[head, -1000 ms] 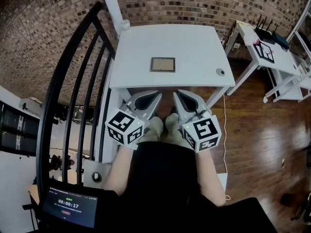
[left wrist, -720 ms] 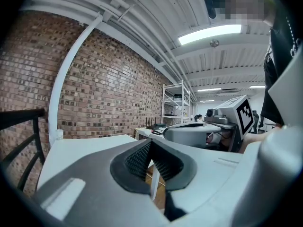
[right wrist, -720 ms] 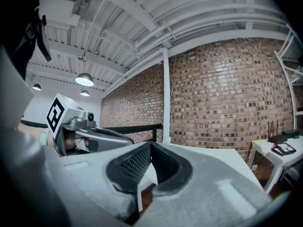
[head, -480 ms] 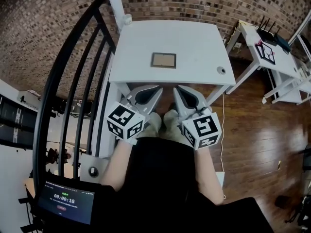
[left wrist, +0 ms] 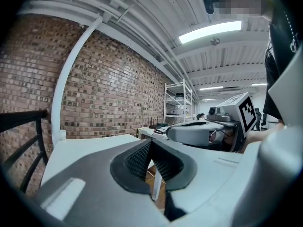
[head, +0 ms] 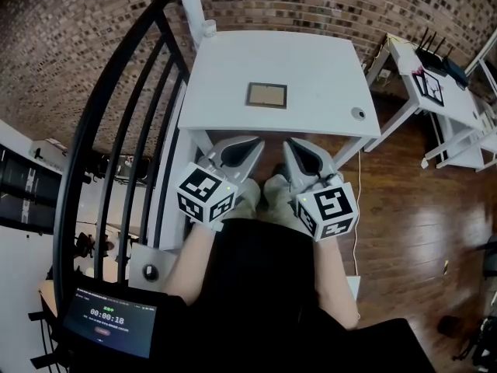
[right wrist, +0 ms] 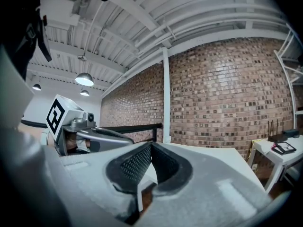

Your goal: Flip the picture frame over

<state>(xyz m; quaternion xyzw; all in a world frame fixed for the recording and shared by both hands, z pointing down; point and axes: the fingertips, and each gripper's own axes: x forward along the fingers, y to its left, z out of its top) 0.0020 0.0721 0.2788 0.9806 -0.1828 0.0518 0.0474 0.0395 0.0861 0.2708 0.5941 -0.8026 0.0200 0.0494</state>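
Note:
A small picture frame [head: 267, 95] with a dark wooden border lies flat near the middle of the white table [head: 233, 111] in the head view. My left gripper [head: 255, 144] and right gripper [head: 288, 144] hover side by side just short of the table's near edge, both pointing toward it, well short of the frame. Both are shut with nothing between the jaws. In the left gripper view the left gripper [left wrist: 150, 142] shows closed pads, and the right gripper [left wrist: 199, 131] sits beside it. The right gripper view shows its own closed jaws [right wrist: 151, 145]. The frame is hidden in both gripper views.
A black stair railing [head: 116, 123] runs along the left of the table. A brick wall [head: 311, 2] stands behind it. A second white table [head: 435, 84] with a router sits at the right. A cable hole [head: 358, 113] marks the table's right side. Wooden floor lies below.
Both grippers have stayed shut and in place. The head view has shifted slightly, so the table and frame sit a little further right in the picture.

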